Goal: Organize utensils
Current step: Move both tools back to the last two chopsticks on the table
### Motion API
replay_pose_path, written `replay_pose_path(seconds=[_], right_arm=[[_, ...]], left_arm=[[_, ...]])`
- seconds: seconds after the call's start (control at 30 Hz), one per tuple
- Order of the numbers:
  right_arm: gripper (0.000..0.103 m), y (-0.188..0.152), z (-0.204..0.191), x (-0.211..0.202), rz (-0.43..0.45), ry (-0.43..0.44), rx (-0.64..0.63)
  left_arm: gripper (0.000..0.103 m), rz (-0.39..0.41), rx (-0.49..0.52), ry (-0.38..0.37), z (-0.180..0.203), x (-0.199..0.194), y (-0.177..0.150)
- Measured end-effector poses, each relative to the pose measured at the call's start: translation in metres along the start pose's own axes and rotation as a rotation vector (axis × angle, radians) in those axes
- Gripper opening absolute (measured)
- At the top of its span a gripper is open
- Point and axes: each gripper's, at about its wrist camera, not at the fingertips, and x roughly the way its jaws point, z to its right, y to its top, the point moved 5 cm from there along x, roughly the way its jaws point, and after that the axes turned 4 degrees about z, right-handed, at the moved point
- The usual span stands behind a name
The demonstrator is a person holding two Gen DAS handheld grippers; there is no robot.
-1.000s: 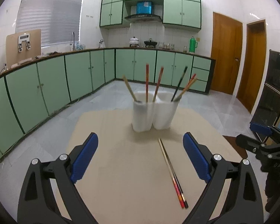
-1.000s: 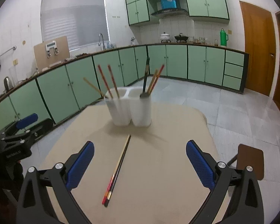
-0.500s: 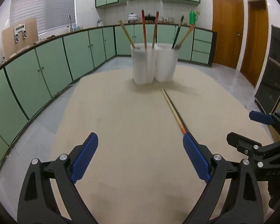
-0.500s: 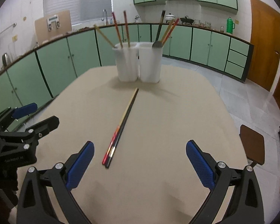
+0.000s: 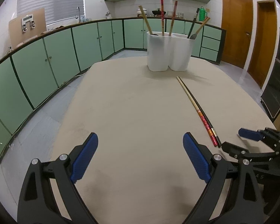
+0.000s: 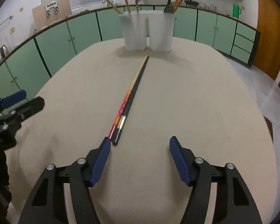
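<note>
Two chopsticks lie side by side on the beige table (image 6: pixel 205 97), one red and pale (image 6: pixel 121 110), one black (image 6: pixel 138 85). They also show in the left wrist view as the chopstick pair (image 5: pixel 197 110). My right gripper (image 6: pixel 140 140) hovers low at their near ends, its jaws closing. The ends lie just inside its left fingertip (image 6: pixel 105 145), and no pad presses on them. My left gripper (image 5: pixel 140 136) is open over bare table, left of the pair. A white two-cup holder (image 6: pixel 147 31) with several chopsticks and a spoon stands at the far end.
Each gripper shows in the other's view: the right gripper (image 5: pixel 231 139), the left gripper (image 6: pixel 34 97). Green cabinets (image 5: pixel 37 71) run along the walls beyond the table edge. Wooden doors (image 5: pixel 235 29) and a dark appliance (image 5: pixel 278 85) stand at the right.
Both grippers have sunk toward the table and tipped downward. The right jaws have narrowed, and the chopsticks' near ends now sit by its left fingertip.
</note>
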Motion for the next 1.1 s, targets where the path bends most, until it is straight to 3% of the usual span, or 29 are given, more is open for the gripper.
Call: replay_pose_path(seconds=[0.3, 0.57, 0.9, 1.1], right_arm=[[0.052, 0.003, 0.011, -0.003, 0.006, -0.072, 0.006], [0.049, 0.004, 0.003, -0.010, 0.019, 0.023, 0.014], [0.036, 0.007, 0.004, -0.002, 0.002, -0.043, 0.000], [0.036, 0.009, 0.005, -0.002, 0.007, 0.021, 0.036]], left_arm=[[0.090, -0.005, -0.018, -0.007, 0.001, 0.003, -0.002], [0.090, -0.020, -0.022, -0.013, 0.003, 0.006, -0.006], [0.090, -0.031, -0.034, -0.010, 0.000, 0.007, -0.010], [0.090, -0.040, -0.038, -0.017, 0.004, 0.010, -0.012]])
